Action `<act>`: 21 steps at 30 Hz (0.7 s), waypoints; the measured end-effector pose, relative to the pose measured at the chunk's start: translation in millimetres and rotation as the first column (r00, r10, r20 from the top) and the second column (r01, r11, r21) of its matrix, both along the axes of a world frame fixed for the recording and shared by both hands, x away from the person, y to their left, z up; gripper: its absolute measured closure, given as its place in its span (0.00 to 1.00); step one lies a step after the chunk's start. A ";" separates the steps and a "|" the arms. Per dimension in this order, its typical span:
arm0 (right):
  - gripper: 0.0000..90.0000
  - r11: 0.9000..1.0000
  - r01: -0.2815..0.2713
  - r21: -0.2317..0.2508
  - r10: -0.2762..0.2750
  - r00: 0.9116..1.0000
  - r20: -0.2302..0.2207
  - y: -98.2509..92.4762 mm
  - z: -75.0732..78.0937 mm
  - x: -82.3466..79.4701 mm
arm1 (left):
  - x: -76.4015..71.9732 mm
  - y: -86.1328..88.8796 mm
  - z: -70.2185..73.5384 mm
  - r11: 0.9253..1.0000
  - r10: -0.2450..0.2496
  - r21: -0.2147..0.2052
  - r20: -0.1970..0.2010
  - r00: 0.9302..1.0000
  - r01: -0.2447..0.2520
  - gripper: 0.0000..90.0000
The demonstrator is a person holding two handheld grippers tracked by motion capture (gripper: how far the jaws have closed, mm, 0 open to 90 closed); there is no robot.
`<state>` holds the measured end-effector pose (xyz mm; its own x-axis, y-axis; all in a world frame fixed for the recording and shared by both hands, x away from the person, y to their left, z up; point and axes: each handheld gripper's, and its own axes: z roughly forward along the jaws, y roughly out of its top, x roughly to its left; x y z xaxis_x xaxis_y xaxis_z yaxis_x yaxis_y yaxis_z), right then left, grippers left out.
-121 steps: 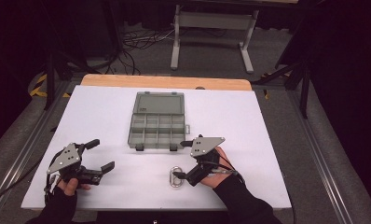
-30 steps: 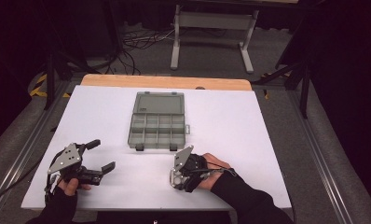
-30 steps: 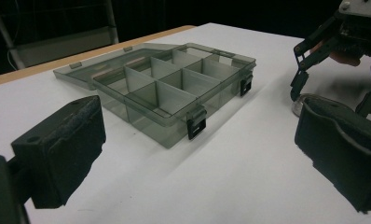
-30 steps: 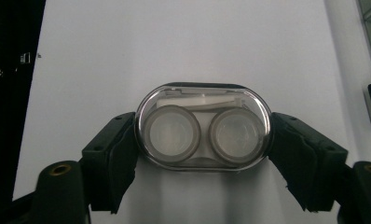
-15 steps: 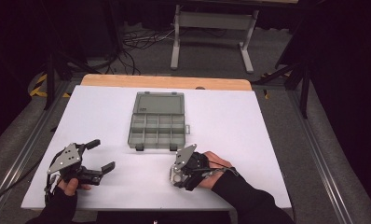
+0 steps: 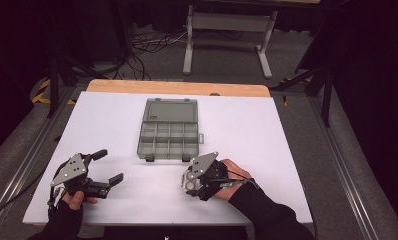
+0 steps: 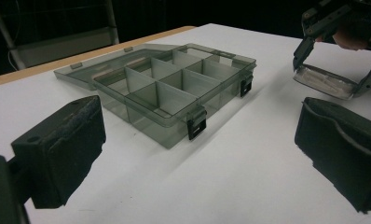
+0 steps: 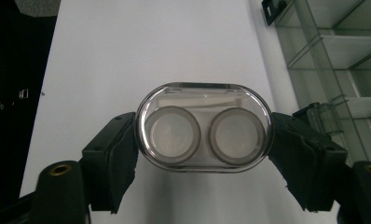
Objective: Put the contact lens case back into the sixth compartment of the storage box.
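A clear oval case [image 8: 203,128] with two round wells sits between the jaws of my right gripper [image 8: 204,156], which is shut on its two ends. From above, the right gripper [image 6: 191,181] and the case [image 6: 188,183] are low over the white table near its front edge, just in front of an open grey compartment box [image 6: 168,132]. In the left gripper view the case [image 7: 323,81] shows at the upper right, held in the right gripper [image 7: 330,70]. My left gripper [image 6: 112,166] rests at the front left, open, with nothing between its jaws.
The compartment box [image 7: 174,93] has its lid laid flat behind it and its several cells look empty. The white table sheet [image 6: 267,135] ends at a wooden strip [image 6: 177,88] at the back. A metal stand [image 6: 227,22] and cables lie on the floor beyond.
My right gripper moved left onto the clear case that lay on the table, turned over it and shut on it. The left gripper and the box have stayed put.
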<state>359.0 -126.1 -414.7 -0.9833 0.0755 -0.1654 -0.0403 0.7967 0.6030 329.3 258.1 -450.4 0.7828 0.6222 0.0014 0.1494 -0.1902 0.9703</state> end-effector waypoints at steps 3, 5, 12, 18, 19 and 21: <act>0.29 1.000 0.009 0.019 -0.009 1.000 0.004 -1.4 2.5 -0.1 | 0.0 0.0 0.0 1.000 0.000 0.000 0.000 1.000 0.000 0.03; 0.29 1.000 0.009 0.027 -0.009 1.000 0.009 -2.0 3.5 0.3 | 0.0 0.0 0.0 1.000 0.000 0.000 0.000 1.000 0.000 0.03; 0.29 0.999 0.015 0.047 -0.016 1.000 0.004 -2.4 5.7 1.4 | 0.2 -0.1 -0.1 1.000 -0.001 0.000 0.000 1.000 0.001 0.03; 0.29 0.998 0.017 0.053 -0.018 1.000 0.013 -0.8 9.7 2.5 | 0.1 -0.1 0.0 1.000 -0.002 0.002 0.001 1.000 0.002 0.03; 0.29 0.998 0.016 0.054 -0.017 1.000 0.015 -0.5 10.5 2.8 | 0.1 0.1 0.0 1.000 -0.002 0.001 0.001 1.000 0.002 0.03; 0.29 0.998 0.016 0.055 -0.017 1.000 0.016 -0.2 11.4 3.5 | 0.2 0.1 0.0 1.000 -0.002 0.001 0.001 1.000 0.002 0.03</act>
